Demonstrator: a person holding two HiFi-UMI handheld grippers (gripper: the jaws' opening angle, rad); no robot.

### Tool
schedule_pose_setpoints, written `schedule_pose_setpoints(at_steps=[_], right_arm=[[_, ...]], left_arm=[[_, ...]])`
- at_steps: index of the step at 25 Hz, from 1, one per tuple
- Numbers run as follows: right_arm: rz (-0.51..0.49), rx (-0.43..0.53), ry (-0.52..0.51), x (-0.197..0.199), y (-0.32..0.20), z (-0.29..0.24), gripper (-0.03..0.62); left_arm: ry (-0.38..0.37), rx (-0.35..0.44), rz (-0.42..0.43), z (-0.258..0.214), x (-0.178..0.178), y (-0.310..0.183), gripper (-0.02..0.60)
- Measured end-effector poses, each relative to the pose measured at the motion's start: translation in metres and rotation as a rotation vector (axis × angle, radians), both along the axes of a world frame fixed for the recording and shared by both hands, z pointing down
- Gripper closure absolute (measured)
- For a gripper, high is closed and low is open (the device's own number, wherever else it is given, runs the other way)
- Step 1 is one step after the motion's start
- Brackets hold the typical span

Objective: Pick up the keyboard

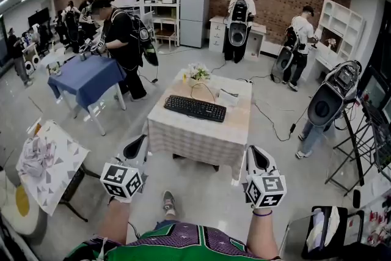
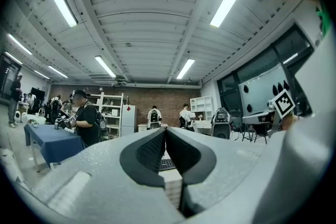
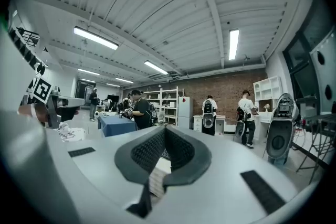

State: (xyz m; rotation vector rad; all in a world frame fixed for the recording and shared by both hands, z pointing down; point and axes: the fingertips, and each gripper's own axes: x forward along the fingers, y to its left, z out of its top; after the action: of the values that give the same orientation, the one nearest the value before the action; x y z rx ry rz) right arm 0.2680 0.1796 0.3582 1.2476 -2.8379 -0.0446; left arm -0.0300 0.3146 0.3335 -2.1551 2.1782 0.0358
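A: Two things: how do the left claw [image 1: 139, 142] and right claw [image 1: 254, 153] stand?
B: Each is pinched fully closed with nothing between the jaws, low over the floor [image 1: 201, 192].
A: Where is the keyboard [image 1: 195, 108]?
B: Flat on the cloth-covered surface [image 1: 238, 128], ahead of both claws, well apart from them, untouched.

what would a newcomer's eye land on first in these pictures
The black keyboard lying across the cloth-covered table in the middle of the room stands out first. Near the bottom of the head view, the left gripper and right gripper point toward the table from short of it, both shut and empty.
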Motion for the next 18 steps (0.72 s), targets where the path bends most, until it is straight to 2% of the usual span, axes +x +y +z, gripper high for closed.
schedule_pose_setpoints(at_steps=[8,18], right_arm=[[-0.008,-0.005,-0.056,-0.006,-0.009,-0.002,0.592],[-0.013,-0.006,-0.05,-0.029,-0.037,0.0,0.592]], left_arm=[[-0.005,-0.007,0.006,0.005,-0.006,-0.007,0.563],[-0.015,-0.009,0.032,0.009,-0.025,-0.038,0.563]])
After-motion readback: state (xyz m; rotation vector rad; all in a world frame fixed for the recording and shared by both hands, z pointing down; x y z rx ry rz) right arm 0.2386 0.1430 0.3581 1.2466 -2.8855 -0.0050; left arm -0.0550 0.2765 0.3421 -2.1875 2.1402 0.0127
